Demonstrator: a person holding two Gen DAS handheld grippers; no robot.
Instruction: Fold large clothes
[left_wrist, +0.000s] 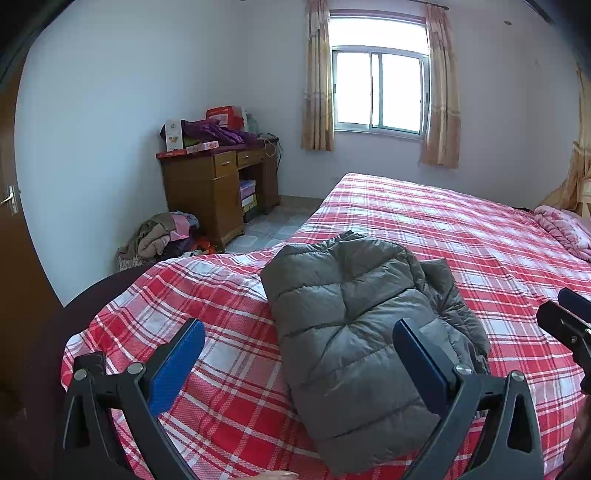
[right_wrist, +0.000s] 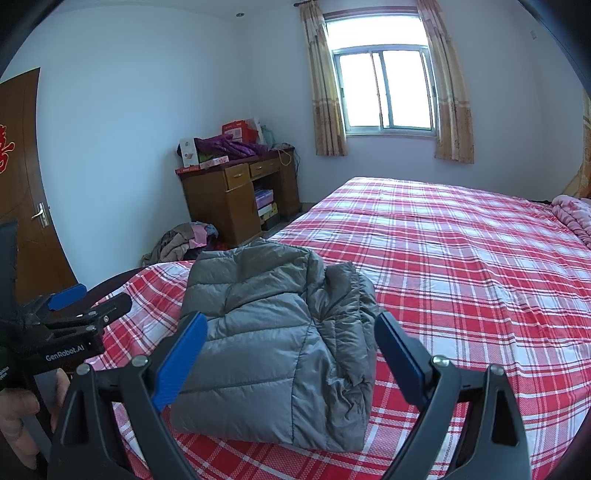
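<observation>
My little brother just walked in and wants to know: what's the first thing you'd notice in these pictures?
Probably the grey puffy jacket, folded into a bundle near the corner of the bed with its bright red checked cover. Next, the blue-padded left hand-held gripper and right hand-held gripper, both open and holding nothing, just in front of the jacket. Behind them, a bright window glows on the far wall.

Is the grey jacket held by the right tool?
No, the grey jacket lies folded on the bed, while the right tool is open above it.
</observation>
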